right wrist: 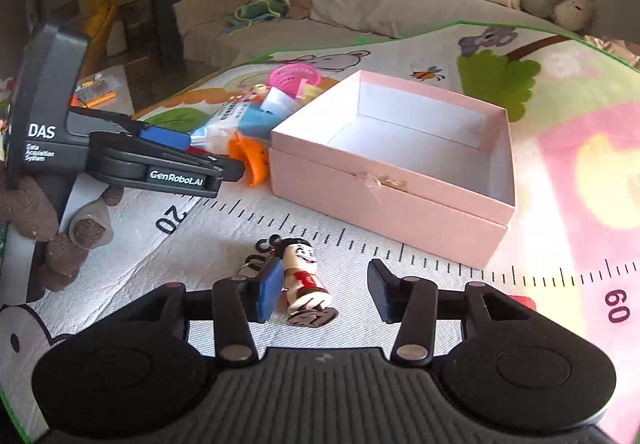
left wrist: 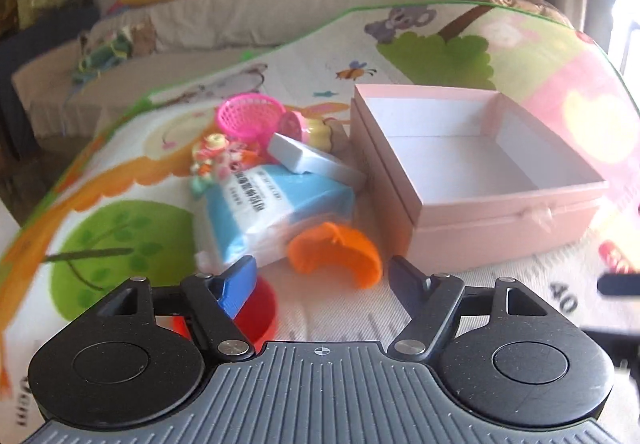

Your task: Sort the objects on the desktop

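The pink box stands open on the play mat, a cardboard square with white inner walls and nothing visible inside; a small bow sits on its front face. Left of it lies the clutter — an orange cup on its side, a soft blue-and-white tissue pack, a grey block propped on the pack, a pink lattice basket behind, and a red cup half hidden under the left tongs.

The left tongs stand apart with nothing between the pads; the orange cup lies just ahead of them, and the box's near corner is close on their right.

The right tongs are apart too, not clamped; a glossy figurine keychain lies on the mat between them, its head pointing away, just beside the blue pad — whether they touch I cannot tell; the other pad stands clear.

The mat is quilted, printed with ruler marks and cartoon trees; a brown knitted toy lies at its left edge.
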{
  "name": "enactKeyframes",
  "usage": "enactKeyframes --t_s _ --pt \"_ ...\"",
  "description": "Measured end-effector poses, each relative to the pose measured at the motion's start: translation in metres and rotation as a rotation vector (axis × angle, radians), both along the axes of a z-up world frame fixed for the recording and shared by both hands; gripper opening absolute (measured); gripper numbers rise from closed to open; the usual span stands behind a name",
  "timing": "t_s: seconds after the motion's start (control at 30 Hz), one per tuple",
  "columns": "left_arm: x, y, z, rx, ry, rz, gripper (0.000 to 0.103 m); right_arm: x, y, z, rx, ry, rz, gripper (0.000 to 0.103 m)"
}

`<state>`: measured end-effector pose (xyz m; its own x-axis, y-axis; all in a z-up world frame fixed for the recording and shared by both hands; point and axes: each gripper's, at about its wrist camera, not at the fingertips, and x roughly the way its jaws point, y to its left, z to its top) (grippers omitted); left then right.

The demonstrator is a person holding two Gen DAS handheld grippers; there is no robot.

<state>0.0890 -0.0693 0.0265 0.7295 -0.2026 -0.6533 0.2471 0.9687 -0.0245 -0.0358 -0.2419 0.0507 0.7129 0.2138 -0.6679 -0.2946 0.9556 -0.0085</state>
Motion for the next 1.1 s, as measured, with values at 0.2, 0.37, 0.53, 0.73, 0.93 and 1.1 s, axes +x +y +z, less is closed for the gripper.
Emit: enactKeyframes --t_s 0.2,0.37,0.53,0.73,0.93,1.1 --pt "0.024 0.003 -0.008 -0.008 0.056 0.051 0.071 0.008 -0.005 -0.012 0.023 0.016 -0.024 0.055" --pt "0.004 0.030 -0.002 0.125 -0.013 0.092 0.074 0.006 -0.003 -0.015 0.034 0.011 -0.035 0.060" --pt "-0.025 0.061 0.005 0.249 -0.093 0.110 0.077 0.001 -0.002 -0.014 0.005 -0.003 -0.020 0.062" --pt "-0.034 0.062 0.005 0.118 -0.095 0.010 0.085 0.011 0.011 -0.012 0.024 0.002 0.004 0.062" --pt "-0.002 0.063 -0.009 0.123 -0.040 0.067 0.069 0.007 0.019 -0.009 0.008 -0.008 0.025 0.064" --pt "-0.035 0.043 -0.010 0.081 -0.035 -0.098 0.057 0.003 0.009 -0.007 0.009 -0.013 -0.008 0.068"
